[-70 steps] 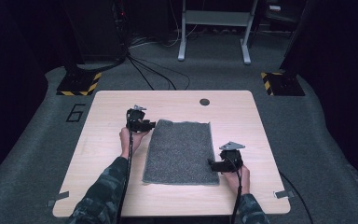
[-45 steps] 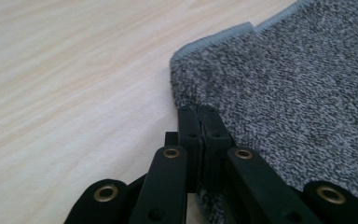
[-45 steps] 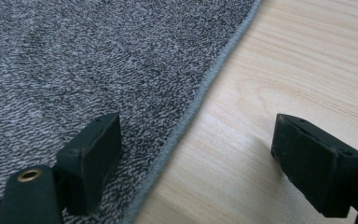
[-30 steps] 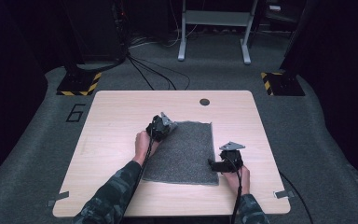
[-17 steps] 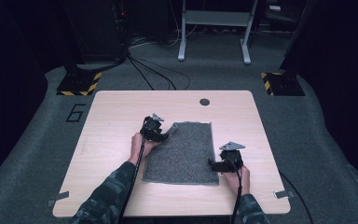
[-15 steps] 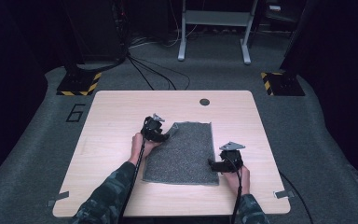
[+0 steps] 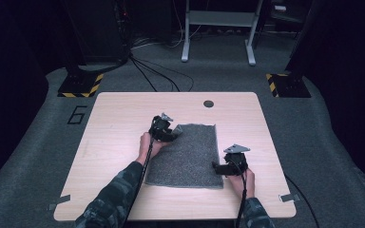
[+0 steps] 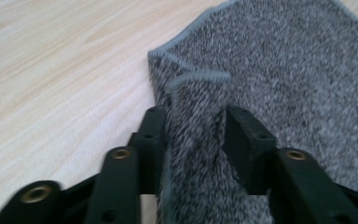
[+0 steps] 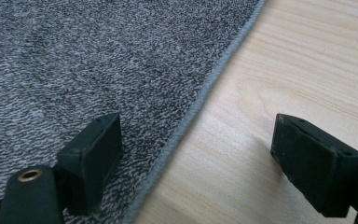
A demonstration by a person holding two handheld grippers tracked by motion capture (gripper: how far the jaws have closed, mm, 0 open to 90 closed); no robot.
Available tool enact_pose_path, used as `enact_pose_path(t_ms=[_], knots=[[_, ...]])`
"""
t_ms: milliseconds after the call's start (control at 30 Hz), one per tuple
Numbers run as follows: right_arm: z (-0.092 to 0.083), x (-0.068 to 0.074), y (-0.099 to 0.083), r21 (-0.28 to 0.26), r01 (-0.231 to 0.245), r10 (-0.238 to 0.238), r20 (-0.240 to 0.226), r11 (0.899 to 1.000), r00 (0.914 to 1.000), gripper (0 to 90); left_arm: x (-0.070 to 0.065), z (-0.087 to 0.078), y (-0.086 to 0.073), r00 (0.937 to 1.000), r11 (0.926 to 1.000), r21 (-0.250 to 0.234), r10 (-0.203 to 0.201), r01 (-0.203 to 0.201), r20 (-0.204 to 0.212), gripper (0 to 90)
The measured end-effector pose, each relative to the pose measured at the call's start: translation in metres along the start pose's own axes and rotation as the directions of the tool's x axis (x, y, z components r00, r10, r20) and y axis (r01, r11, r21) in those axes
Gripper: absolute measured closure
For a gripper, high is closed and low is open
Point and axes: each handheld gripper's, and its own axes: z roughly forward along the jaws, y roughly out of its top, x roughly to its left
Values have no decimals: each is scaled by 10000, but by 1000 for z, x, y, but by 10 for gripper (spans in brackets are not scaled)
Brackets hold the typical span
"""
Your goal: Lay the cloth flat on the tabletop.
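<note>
A grey speckled cloth [image 7: 185, 156] lies flat on the wooden table [image 7: 119, 123]; its far left corner is folded inward. My left gripper [image 7: 168, 132] sits at that corner. In the left gripper view the raised fold of the cloth [image 8: 298, 70] stands between the jaws of the left gripper [image 8: 193, 116]; they have just been opening and stand apart, no longer clamped. My right gripper [image 7: 223, 167] rests at the cloth's near right edge. In the right gripper view the right gripper [image 9: 198, 123] is open wide: one jaw over the cloth [image 9: 98, 56], the other over bare wood.
A dark round grommet [image 7: 208, 103] sits in the table near its far edge. Tape strips [image 7: 58, 203] mark the front corners. Beyond the table are grey carpet, cables and stand bases with hazard stripes [image 7: 81, 85].
The left gripper carried the cloth's far left corner to the right, folding it inward, then drew back slightly. The right hand stayed in place.
</note>
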Motion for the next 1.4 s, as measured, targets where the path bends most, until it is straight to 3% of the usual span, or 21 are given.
enact_pose_path(t_ms=[67, 200, 300, 367, 533, 567, 633, 700, 733, 767, 800, 833, 900, 967, 1033, 1067, 1100, 1133, 1167, 1233, 1400], knots=[[0, 0, 0, -10, 22, -22, 1, 10000, 10000, 161, 3, 3, 5, 9997, 9998, 69, -203, 202, 94, 486], [0, 0, 0, -11, 6, -6, 6, 10000, 10000, 162, 5, 10, 10, 9994, 9991, 400, -176, 165, 289, 525], [0, 0, 0, -16, 9, -9, 7, 10000, 10000, 162, 2, 13, 9, 10000, 9978, 662, -47, 47, 9, 610], [0, 0, 0, -18, -12, 12, 8, 10000, 10000, 164, 1, 12, 7, 9997, 9988, 496, -44, 56, -231, 786], [0, -1, 0, -34, 59, -59, 10, 10000, 10000, 164, 6, 1, 8, 9931, 10000, 33, -6, 10, -1176, 856], [0, 0, 0, -36, 51, -51, 12, 10000, 10000, 164, 10, -4, 8, 9844, 9999, -142, 20, -46, -1758, 855], [0, 0, 0, -36, 54, -54, 12, 10000, 10000, 164, 12, -6, 8, 9804, 9999, -139, 9, -37, -1970, 852], [0, -1, 0, -54, 82, -82, 7, 10000, 10000, 164, 19, -7, 8, 9567, 9998, -114, 106, -146, -2910, 788], [0, -1, 0, -54, 82, -82, 7, 10000, 10000, 164, 19, -7, 8, 9567, 9998, -114, 106, -146, -2910, 683], [0, 0, 0, -32, 46, -46, 8, 10000, 10000, 165, 23, -7, 9, 9469, 10000, 5, 82, -85, -3214, 683], [0, -1, 0, -59, 76, -76, 12, 10000, 10000, 165, 28, -8, 9, 9440, 10000, 17, -30, 37, -3300, 623], [0, -1, 0, -80, 77, -77, 30, 9999, 10000, 165, 32, -8, 8, 9349, 9999, 70, -111, 146, -3548, 534], [0, 0, 0, -74, 37, -37, 37, 10000, 10000, 165, 41, -10, 4, 9162, 9988, 372, -140, 315, -4005, 489], [0, 0, 0, -71, 39, -39, 63, 10000, 10000, 165, 48, -12, -3, 9117, 9971, 453, -373, 612, -4092, 430], [0, 0, 0, -40, 45, -45, 65, 10000, 10000, 165, 53, -20, -11, 9207, 9946, 281, -817, 999, -3817, 385], [0, 0, 0, -40, 45, -45, 65, 10000, 10000, 165, 53, -20, -11, 9207, 9946, 281, -817, 999, -3817, 372], [0, 0, 0, -22, 0, 0, 67, 10000, 10000, 165, 49, -27, -16, 9320, 9940, 184, -943, 1075, -3499, 352], [0, 0, 0, -22, 0, 0, 67, 10000, 10000, 165, 49, -27, -16, 9320, 9940, 184, -943, 1075, -3499, 336], [0, 0, 0, 49, -17, 17, 44, 10000, 10000, 164, 46, -31, -19, 9393, 9943, 171, -936, 1051, -3300, 336], [0, 0, 1, 87, 7, -8, 29, 10000, 10000, 163, 39, -36, -26, 9482, 9960, 359, -662, 813, -3107, 304], [0, -1, 2, 133, 74, -74, -3, 9999, 10000, 159, 24, -39, -44, 9556, 9939, 968, -228, 534, -2937, 252]])
